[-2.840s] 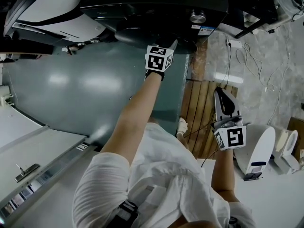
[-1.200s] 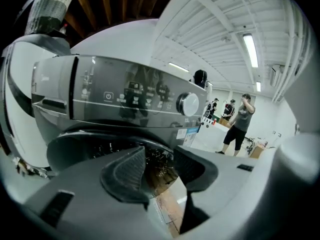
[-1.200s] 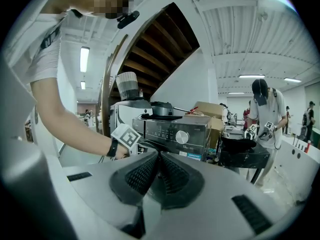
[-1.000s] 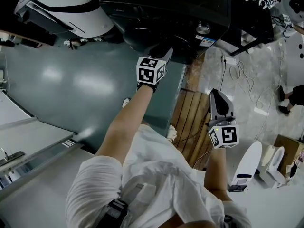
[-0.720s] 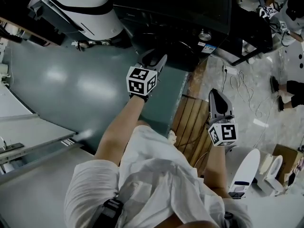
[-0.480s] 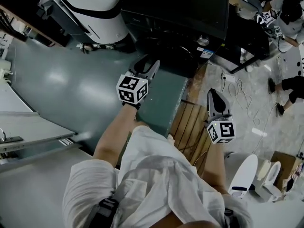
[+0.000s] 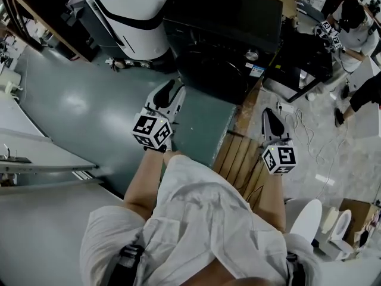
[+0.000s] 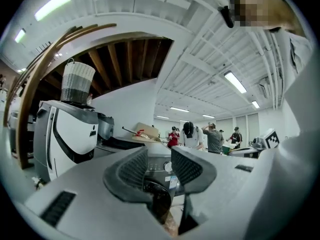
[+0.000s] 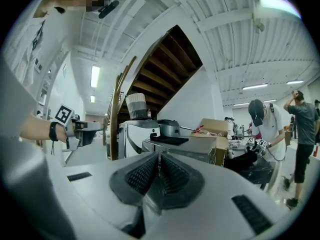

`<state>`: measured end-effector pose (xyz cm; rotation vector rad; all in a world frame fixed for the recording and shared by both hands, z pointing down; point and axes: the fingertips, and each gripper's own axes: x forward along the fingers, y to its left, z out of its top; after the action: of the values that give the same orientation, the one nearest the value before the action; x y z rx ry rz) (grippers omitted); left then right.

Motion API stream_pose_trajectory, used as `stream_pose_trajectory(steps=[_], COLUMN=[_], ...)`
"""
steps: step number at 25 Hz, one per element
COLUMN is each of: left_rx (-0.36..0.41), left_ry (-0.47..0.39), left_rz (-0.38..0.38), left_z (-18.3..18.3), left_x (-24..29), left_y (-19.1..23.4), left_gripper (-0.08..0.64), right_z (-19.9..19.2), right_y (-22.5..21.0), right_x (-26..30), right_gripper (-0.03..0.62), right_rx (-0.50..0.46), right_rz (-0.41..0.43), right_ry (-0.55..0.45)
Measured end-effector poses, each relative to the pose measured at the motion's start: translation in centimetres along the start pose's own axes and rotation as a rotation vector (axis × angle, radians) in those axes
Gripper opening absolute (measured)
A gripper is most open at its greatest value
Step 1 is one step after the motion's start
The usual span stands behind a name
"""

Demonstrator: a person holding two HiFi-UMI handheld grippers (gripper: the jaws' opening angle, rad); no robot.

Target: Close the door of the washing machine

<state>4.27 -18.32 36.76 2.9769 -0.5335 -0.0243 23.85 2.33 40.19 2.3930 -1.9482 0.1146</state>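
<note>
Left gripper (image 8: 159, 159): jaws released, nothing between the ribbed pads. They have just been closing. The gripper points level toward the washing machine (image 7: 238, 34) and stands clear of it, touching nothing.

Through the gap between the jaws we see the machine's round dark door (image 8: 156, 200). It appears to lie flush against the front panel. Above it are a control knob (image 8: 168, 166) and a sticker (image 8: 173, 182). The sticker's print is too small to read.

Right gripper (image 9: 158, 160): jaws clenched pad to pad, empty. It also points level. In the head view it shows well to the right of the machine's front, near the wooden slats (image 7: 238, 154).

Each gripper carries a cube of black-and-white square markers: left cube (image 7: 149, 131), right cube (image 7: 280, 158). These are patterns only, not lettering.

Head view: the dark-cased washing machine stands at top centre, at the edge of the green floor (image 7: 89, 106). The slats lie just to the right of that floor.

Just left of the machine stands a white-and-black appliance (image 7: 134, 16), with a woven basket (image 8: 77, 81) on its top. We can read no brand mark on either casing.

A cardboard box (image 9: 215, 126) shows past the machine's top. We cannot tell whether it rests on it.

Farther out, the underside of a wooden staircase (image 9: 170, 69) rises over the appliances. Several people (image 8: 200, 136) stand at the back of the room.
</note>
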Motion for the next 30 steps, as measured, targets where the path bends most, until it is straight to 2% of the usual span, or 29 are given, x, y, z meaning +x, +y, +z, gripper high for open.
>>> stream_pose_trajectory(steps=[7, 15, 20, 25, 30], left_rx=[0.032, 0.073, 0.089, 0.088, 0.092], left_ry=[-0.075, -0.095, -0.095, -0.082, -0.071], left_rz=[0.028, 0.026, 0.020, 0.023, 0.025], left_z=[2.7, 3.7, 4.5, 4.2, 4.1], left_x=[-3.5, -5.1, -5.3, -5.7, -5.5], left_y=[-2.0, -4.2, -4.5, -4.5, -4.4], left_gripper=[0.079, 0.025, 0.018, 0.018, 0.018], right_z=[2.6, 4.0, 5.3, 5.4, 5.6], right_y=[1.0, 0.9, 1.0, 1.4, 1.5], right_x=[-1.7, -3.7, -4.0, -4.0, -3.7], right_gripper=[0.032, 0.031, 0.029, 0.026, 0.026], right_rx=[-0.025, -0.015, -0.034, -0.089, -0.102], right_rz=[0.013, 0.007, 0.009, 0.006, 0.010], right_ry=[-0.050, -0.079, -0.077, -0.039, -0.033])
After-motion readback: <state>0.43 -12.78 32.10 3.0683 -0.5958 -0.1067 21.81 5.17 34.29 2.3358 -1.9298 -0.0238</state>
